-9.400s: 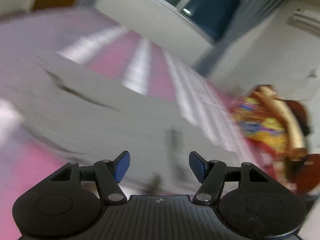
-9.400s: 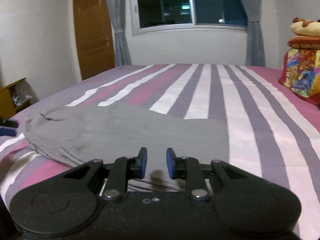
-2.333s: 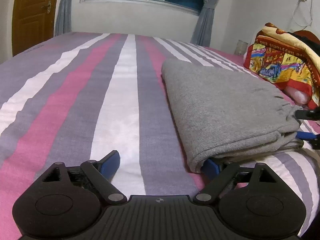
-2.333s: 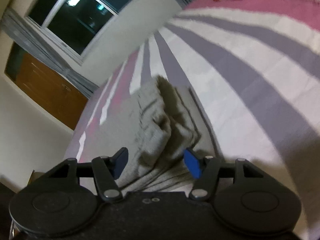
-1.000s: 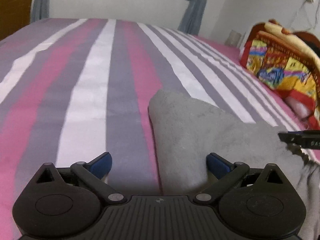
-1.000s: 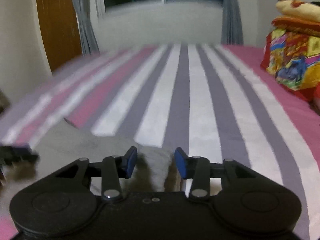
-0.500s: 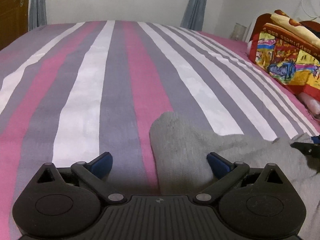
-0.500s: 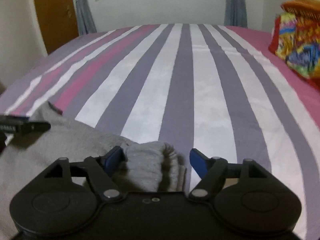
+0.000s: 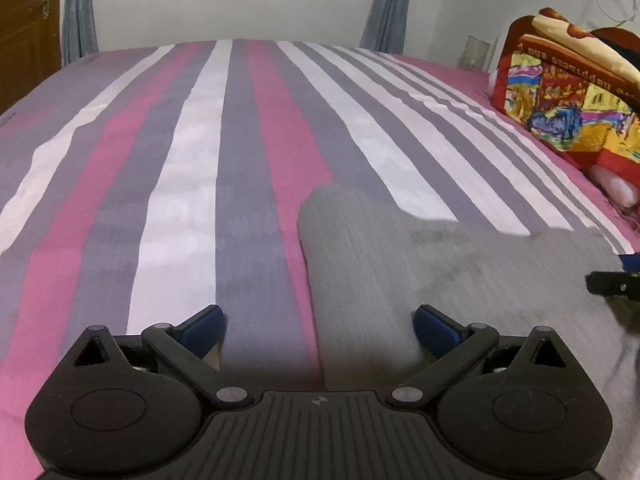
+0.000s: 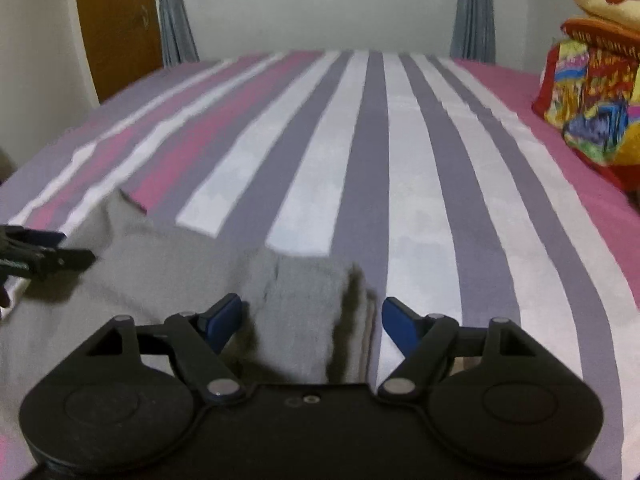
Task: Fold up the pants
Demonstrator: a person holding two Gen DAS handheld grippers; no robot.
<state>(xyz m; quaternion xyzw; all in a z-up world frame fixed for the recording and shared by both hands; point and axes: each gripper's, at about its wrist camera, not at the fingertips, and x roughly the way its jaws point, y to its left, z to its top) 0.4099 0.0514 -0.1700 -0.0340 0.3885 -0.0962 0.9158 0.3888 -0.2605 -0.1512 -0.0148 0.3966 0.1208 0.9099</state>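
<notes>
The grey pants [image 9: 440,264] lie folded near the bed's [image 9: 240,140] front edge, their long axis running crosswise between the two tools. The left gripper [image 9: 318,326] stands wide open over the bundle's left end, holding nothing. The right gripper [image 10: 311,318], equally spread and empty, straddles the right end [image 10: 312,300]. Each end sits directly ahead of its nearer tool.

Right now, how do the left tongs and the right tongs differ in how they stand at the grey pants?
The left tongs straddle the pants' left edge, with bare striped sheet between the pads. The right tongs have a bunched fold of pants between them. Both are wide open, gripping nothing.
</notes>
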